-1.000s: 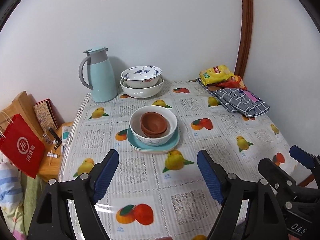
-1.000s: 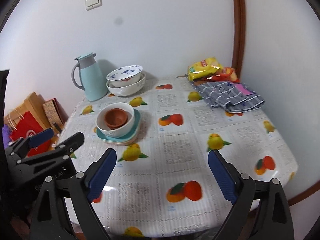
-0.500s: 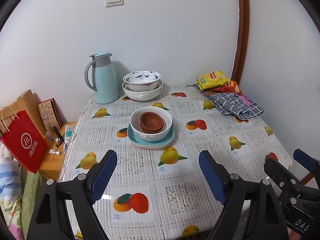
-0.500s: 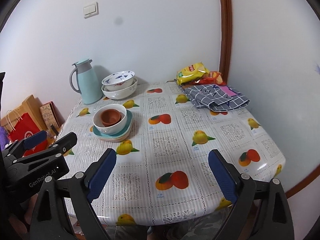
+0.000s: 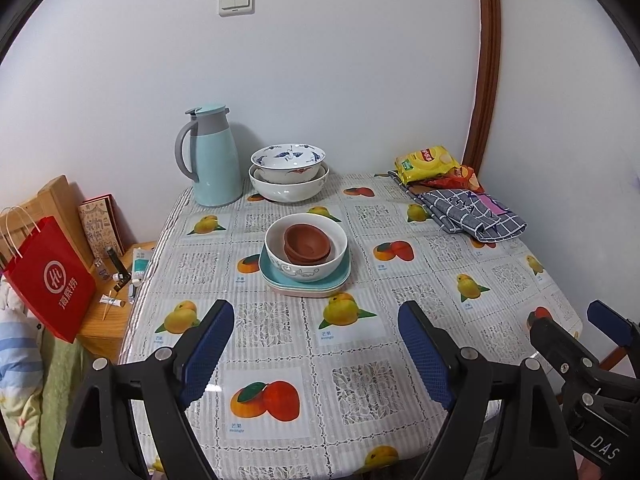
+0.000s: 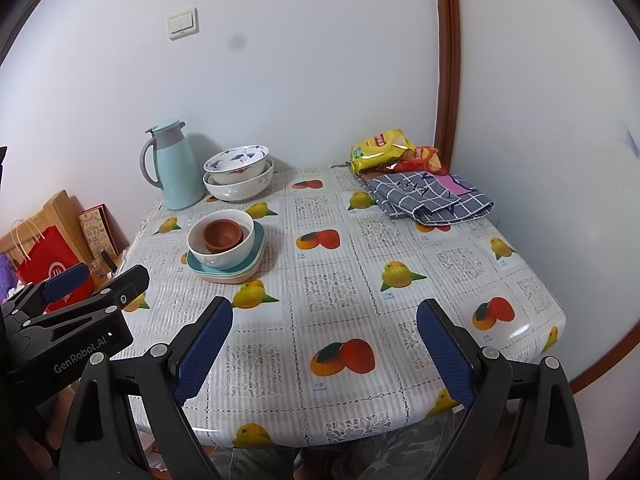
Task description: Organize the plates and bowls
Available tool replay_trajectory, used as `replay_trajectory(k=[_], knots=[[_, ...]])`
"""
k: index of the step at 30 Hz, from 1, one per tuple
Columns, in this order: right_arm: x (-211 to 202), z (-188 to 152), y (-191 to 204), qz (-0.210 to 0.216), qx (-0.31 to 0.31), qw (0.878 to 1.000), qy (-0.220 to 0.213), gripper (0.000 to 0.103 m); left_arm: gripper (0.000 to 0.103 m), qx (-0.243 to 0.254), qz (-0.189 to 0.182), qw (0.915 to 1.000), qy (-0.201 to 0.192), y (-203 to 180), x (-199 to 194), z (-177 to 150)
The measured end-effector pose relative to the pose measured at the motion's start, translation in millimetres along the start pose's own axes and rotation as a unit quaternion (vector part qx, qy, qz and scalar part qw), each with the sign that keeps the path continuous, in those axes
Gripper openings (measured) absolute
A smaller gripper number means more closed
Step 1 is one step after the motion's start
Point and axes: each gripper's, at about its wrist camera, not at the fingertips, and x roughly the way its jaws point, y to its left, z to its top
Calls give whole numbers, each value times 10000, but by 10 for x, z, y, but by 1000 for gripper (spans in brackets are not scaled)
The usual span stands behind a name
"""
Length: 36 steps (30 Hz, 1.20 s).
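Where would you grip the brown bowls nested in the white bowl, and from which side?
Grip the rim of the brown bowls from above, one finger inside the cavity and one outside. They sit deep in the white bowl, whose wall blocks any side approach. The gap looks widest on their left, so I would likely drop the outer finger there. Both grippers are open and empty.

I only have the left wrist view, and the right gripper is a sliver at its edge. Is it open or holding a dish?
Observer: Open. The right gripper has nothing between its fingers.
Operator: Is any dish in front of it?
Observer: No. The bowl stack sits left of its left finger, and bare table lies ahead.
Operator: Anything below the table's near edge?
Observer: Camouflage cloth, probably the person's trousers.
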Motion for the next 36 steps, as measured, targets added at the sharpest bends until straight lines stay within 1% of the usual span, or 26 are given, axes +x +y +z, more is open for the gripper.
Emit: replay_trajectory(k=[36], knots=[[-67, -17, 63, 27, -66, 10000, -45, 93, 83, -21, 0, 10000, -19, 21, -39, -6]])
